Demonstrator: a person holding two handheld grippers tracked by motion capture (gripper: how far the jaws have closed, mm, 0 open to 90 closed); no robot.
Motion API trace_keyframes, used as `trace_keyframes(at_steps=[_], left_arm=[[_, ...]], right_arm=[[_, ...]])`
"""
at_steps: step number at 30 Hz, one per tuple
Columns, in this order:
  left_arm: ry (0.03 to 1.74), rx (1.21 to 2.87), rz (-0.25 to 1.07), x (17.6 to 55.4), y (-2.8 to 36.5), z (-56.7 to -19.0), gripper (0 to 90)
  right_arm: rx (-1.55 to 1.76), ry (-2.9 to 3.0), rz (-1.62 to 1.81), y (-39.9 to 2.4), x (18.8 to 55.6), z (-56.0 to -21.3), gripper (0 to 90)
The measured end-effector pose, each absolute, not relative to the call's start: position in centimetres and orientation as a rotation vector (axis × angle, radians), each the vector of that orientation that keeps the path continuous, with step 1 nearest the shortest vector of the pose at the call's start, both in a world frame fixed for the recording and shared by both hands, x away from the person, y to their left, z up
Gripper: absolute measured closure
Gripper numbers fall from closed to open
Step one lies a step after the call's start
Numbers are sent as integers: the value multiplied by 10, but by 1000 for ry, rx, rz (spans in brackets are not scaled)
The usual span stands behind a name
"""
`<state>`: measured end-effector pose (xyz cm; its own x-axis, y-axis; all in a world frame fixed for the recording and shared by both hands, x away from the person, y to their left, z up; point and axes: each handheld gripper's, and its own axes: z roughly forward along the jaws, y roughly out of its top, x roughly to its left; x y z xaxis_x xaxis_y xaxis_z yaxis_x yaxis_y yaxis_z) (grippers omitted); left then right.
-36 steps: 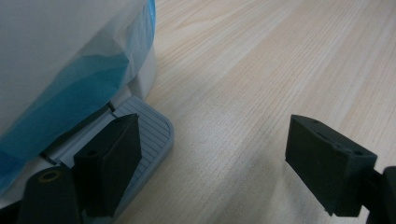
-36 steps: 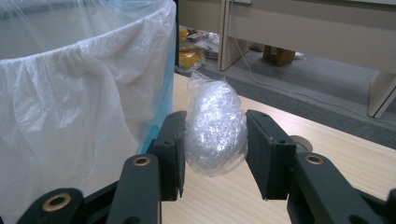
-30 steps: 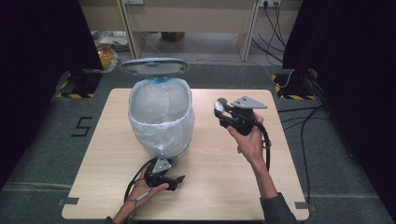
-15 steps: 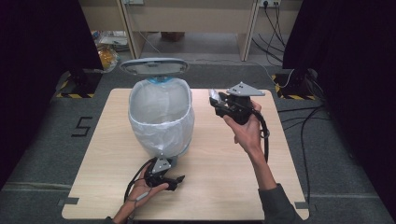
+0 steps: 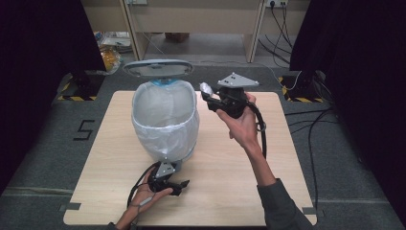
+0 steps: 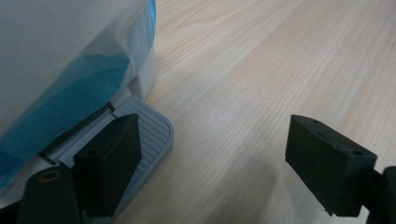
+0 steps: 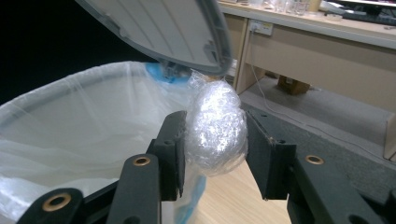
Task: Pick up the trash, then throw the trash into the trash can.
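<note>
A pedal bin (image 5: pixel 165 120) lined with a white bag (image 7: pixel 70 130) stands on the wooden table (image 5: pixel 287 182), its grey lid (image 5: pixel 158 68) raised. My right gripper (image 5: pixel 207 92) is in the air beside the bin's right rim, shut on a crumpled ball of clear plastic film (image 7: pixel 217 126). The ball (image 5: pixel 206 88) is level with the rim, just under the lid (image 7: pixel 163 28). My left gripper (image 5: pixel 178 184) lies low at the bin's near foot. Its jaws are open, and one jaw rests over the grey ribbed pedal (image 6: pixel 149 135).
Blue liner (image 6: pixel 84 98) shows under the white bag at the bin's base. Bare table lies to the right of the bin. Cables (image 5: pixel 311 124) trail on the dark floor at the right, and a desk (image 5: pixel 191 19) stands behind the table.
My right gripper has risen and moved left toward the bin's rim, with the plastic ball still in it. The left gripper and the raised lid have stayed put.
</note>
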<state>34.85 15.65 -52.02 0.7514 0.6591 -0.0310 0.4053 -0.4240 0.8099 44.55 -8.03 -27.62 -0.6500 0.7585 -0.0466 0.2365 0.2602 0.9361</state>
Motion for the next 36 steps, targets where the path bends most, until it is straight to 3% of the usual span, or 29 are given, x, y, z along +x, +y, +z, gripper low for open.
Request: trace_keyframes(at_steps=[25, 36], left_arm=[[795, 2074, 368, 349, 157, -520, 177], [794, 2074, 371, 348, 156, -520, 177]], right_arm=[[759, 2157, 1442, 2, 452, -268, 592], [761, 2193, 1441, 16, 462, -277, 576]])
